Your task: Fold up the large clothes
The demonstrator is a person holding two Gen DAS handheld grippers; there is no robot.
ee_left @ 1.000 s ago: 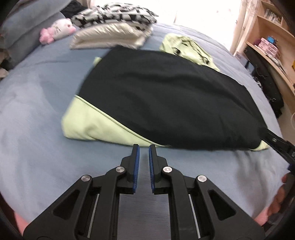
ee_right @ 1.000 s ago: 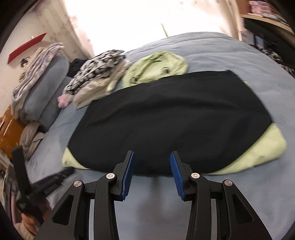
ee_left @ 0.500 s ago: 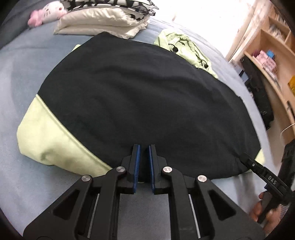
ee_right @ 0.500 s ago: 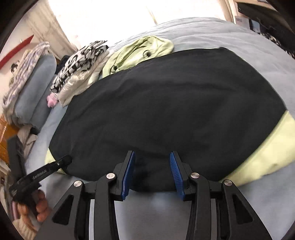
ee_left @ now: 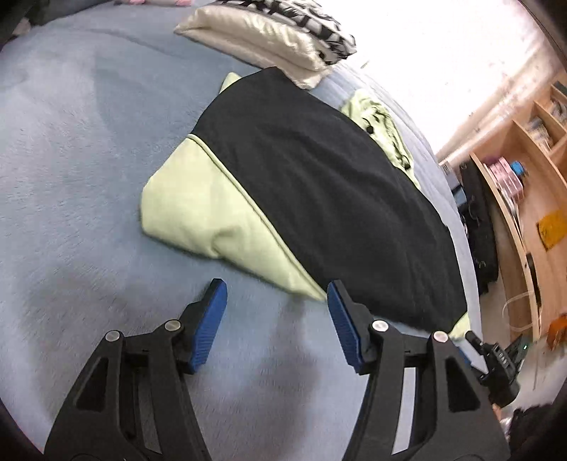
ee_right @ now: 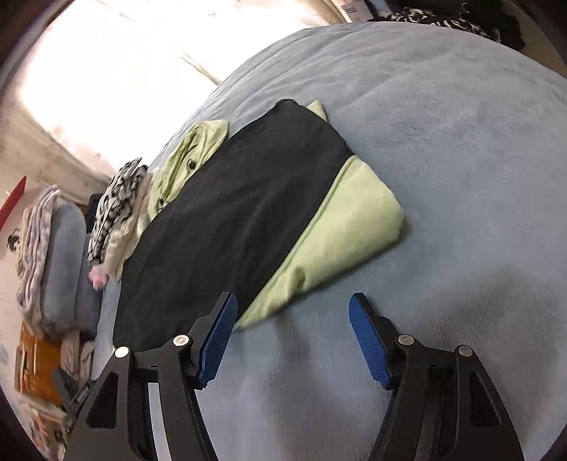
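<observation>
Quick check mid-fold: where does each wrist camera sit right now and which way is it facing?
Left wrist: on the left gripper, looking down along its open blue-padded fingers at the light-green corner of the folded black and green garment on the blue fleece bed cover; the right gripper shows at the lower right.
Right wrist: on the right gripper, jaws open, facing the garment's other green corner; pillows at the left.
Shared: the garment, bed cover and the folded black-and-white patterned stack.
</observation>
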